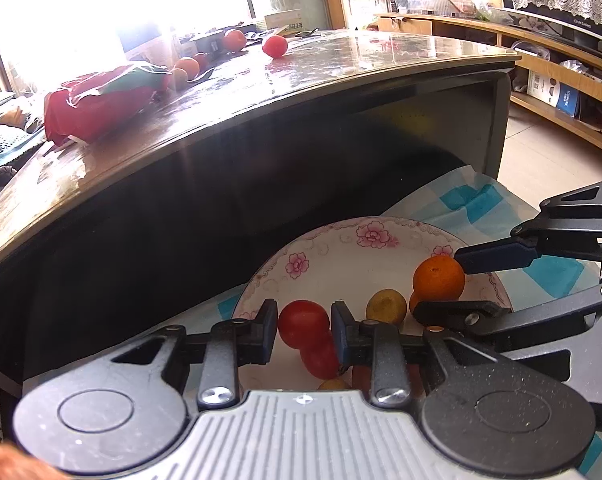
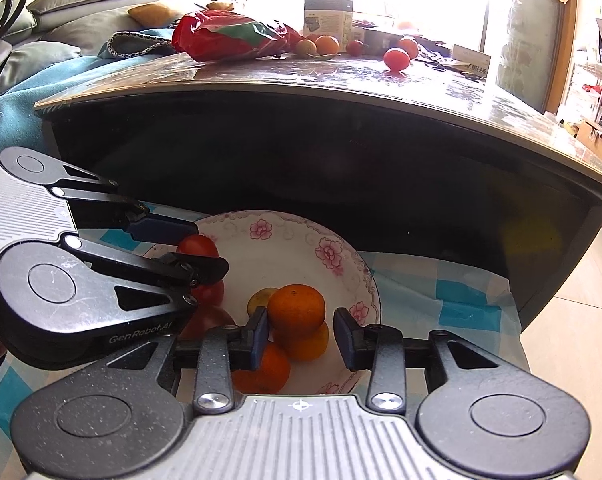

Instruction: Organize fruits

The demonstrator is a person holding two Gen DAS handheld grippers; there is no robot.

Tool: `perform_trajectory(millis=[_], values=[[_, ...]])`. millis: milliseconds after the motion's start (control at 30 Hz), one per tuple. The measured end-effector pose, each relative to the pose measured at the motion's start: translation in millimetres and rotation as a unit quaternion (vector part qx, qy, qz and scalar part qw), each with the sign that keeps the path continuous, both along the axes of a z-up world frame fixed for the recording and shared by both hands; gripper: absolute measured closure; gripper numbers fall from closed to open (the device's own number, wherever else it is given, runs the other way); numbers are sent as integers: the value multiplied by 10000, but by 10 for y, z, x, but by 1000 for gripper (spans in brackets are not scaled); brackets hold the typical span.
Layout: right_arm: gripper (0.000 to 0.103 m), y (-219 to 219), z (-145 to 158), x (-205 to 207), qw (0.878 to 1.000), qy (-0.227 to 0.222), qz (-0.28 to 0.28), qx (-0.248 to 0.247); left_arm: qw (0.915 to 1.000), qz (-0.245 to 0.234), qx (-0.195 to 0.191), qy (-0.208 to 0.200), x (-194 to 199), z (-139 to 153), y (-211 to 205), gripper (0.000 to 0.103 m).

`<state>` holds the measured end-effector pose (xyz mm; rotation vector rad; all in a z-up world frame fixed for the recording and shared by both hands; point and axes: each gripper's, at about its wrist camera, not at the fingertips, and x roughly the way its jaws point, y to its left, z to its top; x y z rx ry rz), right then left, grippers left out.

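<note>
A white flowered plate (image 1: 341, 248) (image 2: 285, 236) lies on a blue-checked cloth below the table. It holds red tomatoes, oranges and a small yellow fruit (image 1: 385, 306) (image 2: 261, 298). My left gripper (image 1: 304, 330) (image 2: 197, 246) is open around a red tomato (image 1: 303, 322) (image 2: 197, 245) over the plate's left side. My right gripper (image 2: 301, 332) (image 1: 441, 284) is open around an orange (image 2: 297, 312) (image 1: 439, 278) that rests on other oranges (image 2: 305, 344). More tomatoes (image 1: 275, 46) (image 2: 396, 59) and oranges (image 1: 234, 39) (image 2: 327, 45) sit on the tabletop.
A glossy brown table (image 1: 341, 68) (image 2: 421, 88) with a dark front overhangs the plate. A red plastic bag (image 1: 101, 104) (image 2: 229, 38) and a box (image 2: 328, 12) lie on it. Wooden shelves (image 1: 561, 80) stand at the right, a sofa (image 2: 81, 12) at the left.
</note>
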<state>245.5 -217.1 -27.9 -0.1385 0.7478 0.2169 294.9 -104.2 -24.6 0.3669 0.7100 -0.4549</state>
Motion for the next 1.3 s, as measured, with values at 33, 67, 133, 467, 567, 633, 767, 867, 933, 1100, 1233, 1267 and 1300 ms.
perform_trajectory(millis=[33, 67, 133, 467, 567, 633, 767, 867, 933, 1100, 1233, 1267, 1300], values=[[70, -8, -1, 1, 10000, -1, -7, 3, 10000, -1, -4, -2, -2, 1, 4, 64], [67, -17, 0, 1, 10000, 0, -14, 16, 10000, -1, -5, 4, -1, 2, 5, 64], [66, -31, 4, -2, 10000, -10, -26, 34, 10000, 22, -29, 4, -1, 12, 23, 63], [64, -58, 25, -33, 9999, 4, -57, 94, 9999, 51, -162, 22, -73, 68, 122, 59], [62, -72, 26, -39, 9998, 27, -54, 176, 9999, 36, -162, 27, -93, 66, 123, 58], [62, -68, 29, -47, 9999, 21, -57, 153, 9998, 41, -169, 33, -112, 65, 133, 58], [61, -85, 52, -60, 9998, -10, -84, 176, 9998, 79, -201, 40, -164, 91, 189, 58], [59, -129, 85, -86, 9994, -43, -124, 314, 9997, 118, -231, 18, -218, 123, 253, 58], [59, -162, 112, -81, 9987, -22, -174, 488, 9996, 153, -251, 9, -247, 140, 296, 58], [59, -230, 172, -104, 9962, 40, -315, 817, 9992, 240, -312, 38, -326, 167, 363, 58], [59, -224, 223, -165, 9961, 27, -426, 769, 9987, 306, -388, 78, -421, 180, 366, 56], [59, -215, 232, -184, 9962, 23, -449, 743, 9987, 321, -394, 80, -448, 183, 361, 54], [59, -209, 245, -211, 9964, 17, -462, 706, 9985, 336, -415, 84, -475, 185, 358, 52]])
